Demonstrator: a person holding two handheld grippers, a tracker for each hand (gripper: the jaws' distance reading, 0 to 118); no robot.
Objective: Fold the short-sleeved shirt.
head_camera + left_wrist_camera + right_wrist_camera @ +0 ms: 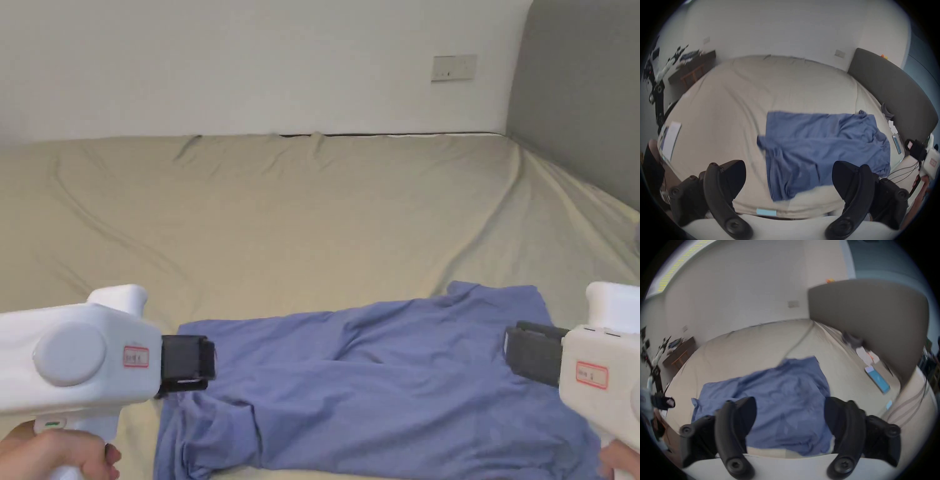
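A blue short-sleeved shirt [387, 387] lies spread and wrinkled across the near part of the bed, also seen in the left gripper view [818, 146] and the right gripper view [778, 402]. My left gripper [203, 364] hovers at the shirt's left edge, held by a hand. In its own view the left gripper [788, 175] has its jaws wide apart and empty above the shirt's left part. My right gripper [512, 350] hangs over the shirt's right end. From its own camera the right gripper [790, 412] stands open, nothing between its jaws.
The bed [300, 225] with a beige sheet stretches back to a white wall. A grey headboard [581, 100] stands on the right. A blue flat item [878, 381] and cables lie on the bed's right side. A wooden table [692, 68] stands far left.
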